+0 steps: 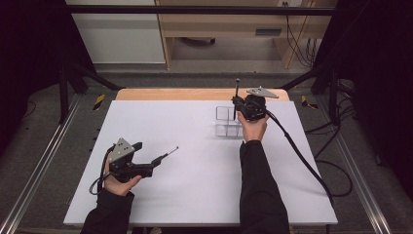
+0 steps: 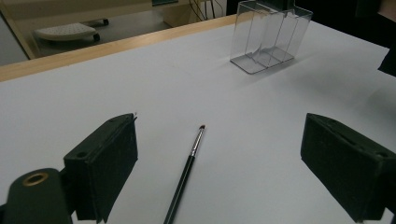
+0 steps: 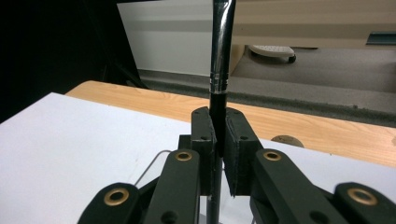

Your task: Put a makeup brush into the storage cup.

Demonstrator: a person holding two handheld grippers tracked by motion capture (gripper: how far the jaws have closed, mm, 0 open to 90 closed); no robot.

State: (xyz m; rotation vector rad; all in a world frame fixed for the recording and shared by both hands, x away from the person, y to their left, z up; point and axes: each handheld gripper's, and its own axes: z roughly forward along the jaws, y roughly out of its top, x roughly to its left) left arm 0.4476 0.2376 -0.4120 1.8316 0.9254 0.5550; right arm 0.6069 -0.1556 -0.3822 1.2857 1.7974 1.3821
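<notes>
The right gripper (image 1: pixel 237 105) holds a thin black brush with a shiny silver collar (image 3: pixel 219 70) upright, right above the clear plastic box with small compartments (image 1: pixel 227 121) at the far side of the white counter (image 1: pixel 195 195). Its fingers (image 3: pixel 203 140) are squeezed tight on the black handle, with the silver part sticking up above them. This looks like the step of putting the brush into the box. Next, the hand probably needs to go straight down so the bottom end slips into one compartment, and only then let go. Which compartment it is over, I cannot tell.

The left gripper (image 2: pixel 219 158) rests low over the near left part of the counter. Its fingers (image 2: pixel 105 161) are wide apart and hold nothing. Between them lies a second thin black brush with a silver collar and a small reddish tip (image 2: pixel 189 163), flat on the counter, its tip pointing toward the box. It is likely next to be picked up.

The box is see-through, stands upright and looks empty.
</notes>
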